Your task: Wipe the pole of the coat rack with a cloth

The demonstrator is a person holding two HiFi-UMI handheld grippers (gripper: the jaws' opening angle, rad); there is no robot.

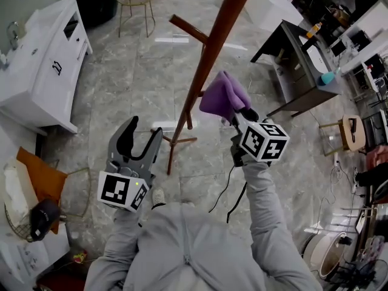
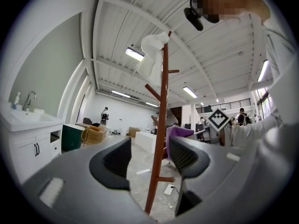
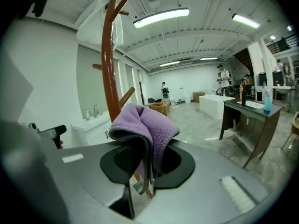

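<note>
Right tongs (image 1: 237,115) pinching folded purple fleece cloth (image 1: 223,94), cloth at 3 o'clock of reddish-brown wooden coat-rack pole (image 1: 209,53), just beside. Left tongs (image 1: 140,139) spread, 7 o'clock of pole.

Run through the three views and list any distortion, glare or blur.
Head view: even light, sharp, the purple cloth crisp. Left gripper view: fisheye with black corners, a mosaic patch at top, the near jaws soft. Right gripper view: the coat rack pole bows from the fisheye, and the ceiling light blows out to white.
</note>
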